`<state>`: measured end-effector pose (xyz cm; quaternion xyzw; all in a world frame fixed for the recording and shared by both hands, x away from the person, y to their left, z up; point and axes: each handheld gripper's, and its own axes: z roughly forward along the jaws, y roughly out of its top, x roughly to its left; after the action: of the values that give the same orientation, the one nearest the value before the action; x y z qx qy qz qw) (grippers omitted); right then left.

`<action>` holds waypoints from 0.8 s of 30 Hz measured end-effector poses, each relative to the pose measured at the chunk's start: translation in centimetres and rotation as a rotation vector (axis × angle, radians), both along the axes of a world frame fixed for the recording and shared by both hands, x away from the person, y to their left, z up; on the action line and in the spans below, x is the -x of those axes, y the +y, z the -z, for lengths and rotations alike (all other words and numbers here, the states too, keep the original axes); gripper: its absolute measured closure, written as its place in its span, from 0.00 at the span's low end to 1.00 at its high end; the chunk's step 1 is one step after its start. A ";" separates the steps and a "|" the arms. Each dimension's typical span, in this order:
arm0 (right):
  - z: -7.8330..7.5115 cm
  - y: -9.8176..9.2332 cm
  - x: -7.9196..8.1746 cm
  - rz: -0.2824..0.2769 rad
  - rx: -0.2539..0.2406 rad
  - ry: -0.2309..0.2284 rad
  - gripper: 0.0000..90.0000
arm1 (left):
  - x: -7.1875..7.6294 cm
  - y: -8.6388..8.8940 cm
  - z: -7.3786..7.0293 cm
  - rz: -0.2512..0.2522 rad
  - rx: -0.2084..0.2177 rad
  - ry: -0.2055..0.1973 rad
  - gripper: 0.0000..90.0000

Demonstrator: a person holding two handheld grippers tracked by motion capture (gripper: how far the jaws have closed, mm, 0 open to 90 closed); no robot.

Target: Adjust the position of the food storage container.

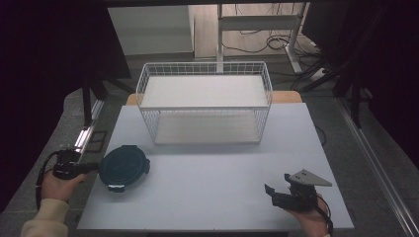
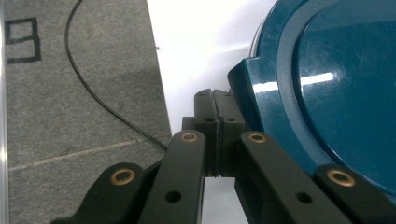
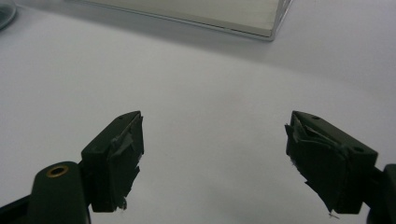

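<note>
- Teal lid (image 1: 124,168) lay on the table (image 1: 212,197), near its left edge, before the wire basket (image 1: 204,101).
- Left gripper (image 2: 215,105) had jaws pressed together, empty, beside the lid's tab.
- Right gripper (image 3: 215,161) gaped wide, empty.

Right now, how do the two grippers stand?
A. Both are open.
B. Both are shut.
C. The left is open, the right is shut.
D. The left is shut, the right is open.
D: the left gripper has its jaws pressed together beside the teal lid, while the right gripper has its jaws wide apart over the table.
</note>
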<state>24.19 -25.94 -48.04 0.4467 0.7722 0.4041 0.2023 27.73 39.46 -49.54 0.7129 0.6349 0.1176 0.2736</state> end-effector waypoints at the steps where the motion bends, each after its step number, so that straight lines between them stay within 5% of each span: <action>1: 0.0 0.0 0.0 0.001 0.000 -0.001 0.21 | -0.1 -0.2 0.1 0.006 0.018 0.003 1.00; 9: 0.0 -0.2 -0.1 0.010 -0.002 -0.003 0.21 | -0.1 0.3 0.3 0.022 0.072 0.021 1.00; 24: 0.0 -0.1 -0.2 0.015 -0.007 -0.006 0.21 | 0.0 -0.6 0.3 0.044 0.068 0.017 1.00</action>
<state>24.37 -26.08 -48.02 0.4517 0.7668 0.4066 0.2062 27.76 38.87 -49.83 0.7180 0.6249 0.0840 0.2947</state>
